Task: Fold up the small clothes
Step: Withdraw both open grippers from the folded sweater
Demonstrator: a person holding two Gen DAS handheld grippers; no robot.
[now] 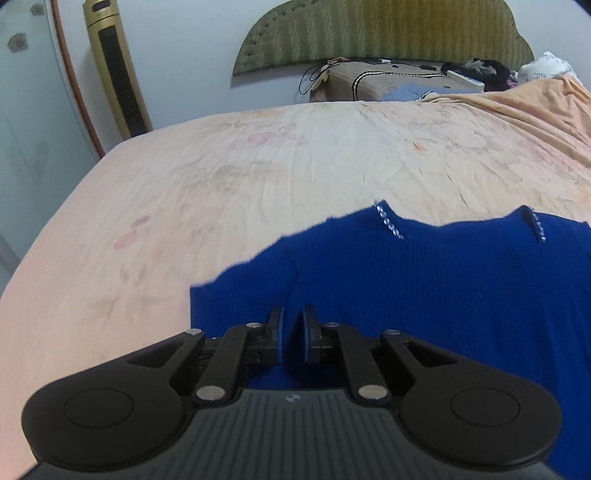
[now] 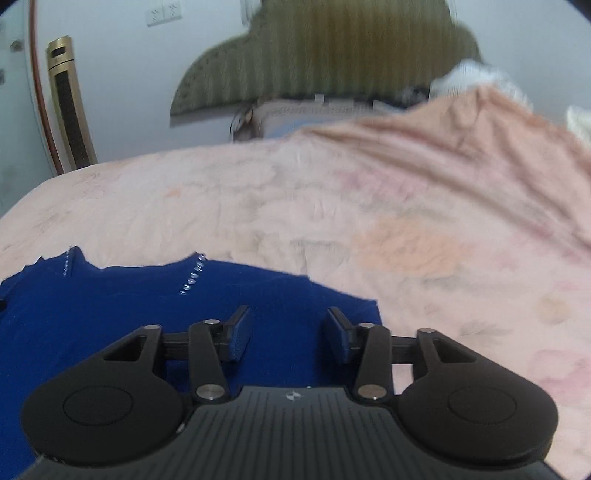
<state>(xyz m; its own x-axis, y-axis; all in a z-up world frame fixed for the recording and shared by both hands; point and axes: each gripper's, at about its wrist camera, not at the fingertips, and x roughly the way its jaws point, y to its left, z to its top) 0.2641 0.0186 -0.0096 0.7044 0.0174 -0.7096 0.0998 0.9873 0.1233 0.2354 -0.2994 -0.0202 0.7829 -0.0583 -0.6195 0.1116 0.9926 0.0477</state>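
A royal-blue knit garment [image 1: 443, 295] lies flat on the peach bed sheet [image 1: 221, 177], with two short rows of rhinestones [image 1: 389, 223] near its far edge. My left gripper [image 1: 292, 314] hovers over the garment's left part. Its pads [image 1: 280, 325] stand a narrow slit apart, and only the cloth lying beneath shows through. In the right wrist view the same garment [image 2: 110, 306] fills the lower left. My right gripper [image 2: 288, 314] stands open above the garment's right edge, nothing between its fingers.
A gold tower fan [image 1: 114, 70] stands by the wall at the left, beside a glass door [image 1: 22, 110]. A green headboard [image 1: 388, 33] and a pile of bedding and clothes [image 1: 480, 70] close off the far end. A rumpled orange blanket [image 2: 480, 122] rises at the right.
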